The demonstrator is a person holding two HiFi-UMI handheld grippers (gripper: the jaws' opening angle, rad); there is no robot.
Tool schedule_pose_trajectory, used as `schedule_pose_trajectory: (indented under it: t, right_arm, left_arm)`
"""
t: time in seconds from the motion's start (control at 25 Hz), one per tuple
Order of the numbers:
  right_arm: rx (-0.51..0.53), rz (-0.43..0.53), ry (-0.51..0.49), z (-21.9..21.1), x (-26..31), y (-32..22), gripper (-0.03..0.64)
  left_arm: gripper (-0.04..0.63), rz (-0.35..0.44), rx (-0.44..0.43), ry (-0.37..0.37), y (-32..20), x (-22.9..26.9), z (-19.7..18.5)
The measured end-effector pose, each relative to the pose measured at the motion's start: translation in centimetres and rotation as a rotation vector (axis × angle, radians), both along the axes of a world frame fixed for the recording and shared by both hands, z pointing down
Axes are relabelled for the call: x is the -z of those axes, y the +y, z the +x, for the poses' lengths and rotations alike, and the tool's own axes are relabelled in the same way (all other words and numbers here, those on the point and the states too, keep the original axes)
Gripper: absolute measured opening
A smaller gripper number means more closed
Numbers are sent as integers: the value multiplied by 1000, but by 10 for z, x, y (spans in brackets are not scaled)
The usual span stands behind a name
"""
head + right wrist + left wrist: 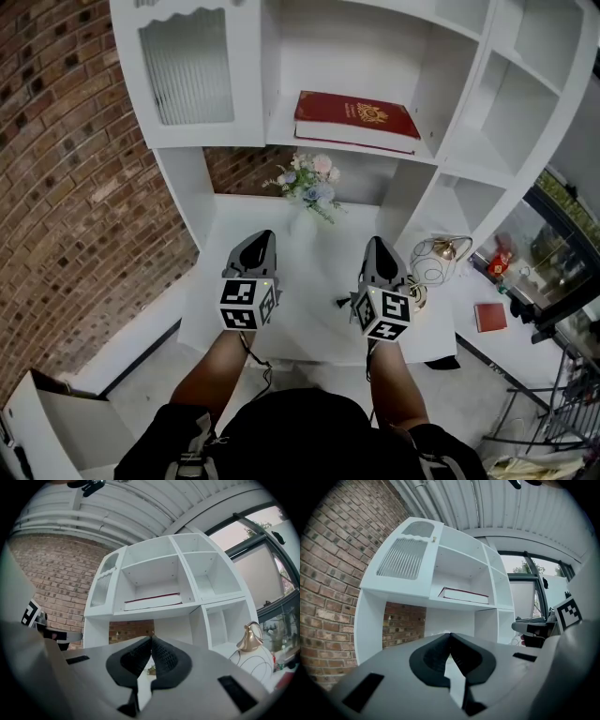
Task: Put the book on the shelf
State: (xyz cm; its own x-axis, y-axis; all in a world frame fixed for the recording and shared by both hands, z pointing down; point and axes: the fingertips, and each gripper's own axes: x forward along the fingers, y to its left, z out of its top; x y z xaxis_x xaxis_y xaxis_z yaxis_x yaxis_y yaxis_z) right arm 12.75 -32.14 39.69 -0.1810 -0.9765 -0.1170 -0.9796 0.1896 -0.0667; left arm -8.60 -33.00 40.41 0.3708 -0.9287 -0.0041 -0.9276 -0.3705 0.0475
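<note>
While both pairs of jaws are pressed together with nothing between them, the left gripper (257,242) and right gripper (379,247) hang side by side over the white tabletop (314,300). Beyond them stands a flower bunch (309,183). Above it, the red book (356,117) lies flat on the shelf (281,124).

A small bunch of pale flowers (309,186) stood at the back of the white tabletop (314,281), in front of a brick wall (66,169). To the right sat a gold, bell-like ornament (251,638) beside loops of thin wire (429,265). Farther right lay a small flat red object (490,317), possibly a notebook.
</note>
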Motion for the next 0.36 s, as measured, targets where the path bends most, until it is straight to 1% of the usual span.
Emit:
schedule_pose_trajectory:
  t: [0.2,0.36]
  right_arm:
    - [1,2,-3,3,-1,5,14]
    - [-10,-3,-15,10,-3,7,14]
  left_arm:
    - [14,16,-6,-9,6,0,6]
    - [14,0,-14,2,8,-4,12]
